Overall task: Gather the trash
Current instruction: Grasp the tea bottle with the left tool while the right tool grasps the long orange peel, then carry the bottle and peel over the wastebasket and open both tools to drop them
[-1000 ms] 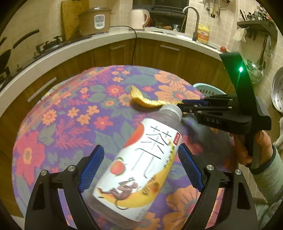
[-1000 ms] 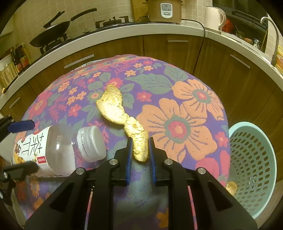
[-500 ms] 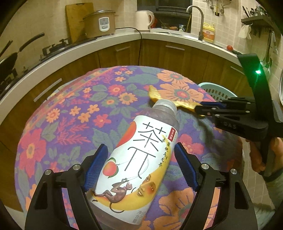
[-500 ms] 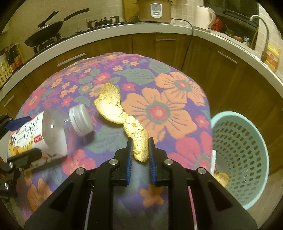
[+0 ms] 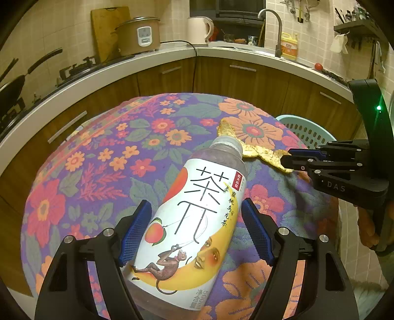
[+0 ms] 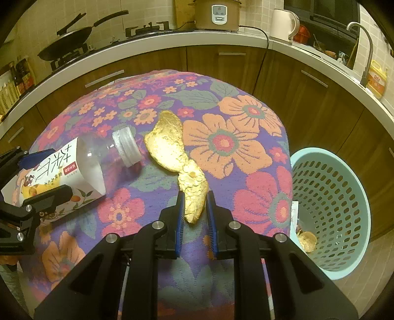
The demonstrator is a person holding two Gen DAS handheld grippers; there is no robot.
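In the pale-blue perforated plastic basket [image 6: 344, 177] far right lies one scrap already, while my right gripper [image 6: 194, 209] pinches the golden peel [image 6: 170, 147] above the floral-clothed desk [image 6: 246, 152], and my left gripper [image 5: 194, 231], jaws having just narrowed, straddles the clear labelled bottle [image 5: 194, 221] without clamping.

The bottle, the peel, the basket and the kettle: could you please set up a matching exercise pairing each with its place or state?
Things:
1. bottle
2. peel
3. basket
4. kettle

Places or states:
A. on the counter
B. pinched at one end by the right gripper
C. on the floor beside the table
D. lying between the left gripper's fingers

Pairs: 1-D, 2-B, 3-C, 4-A
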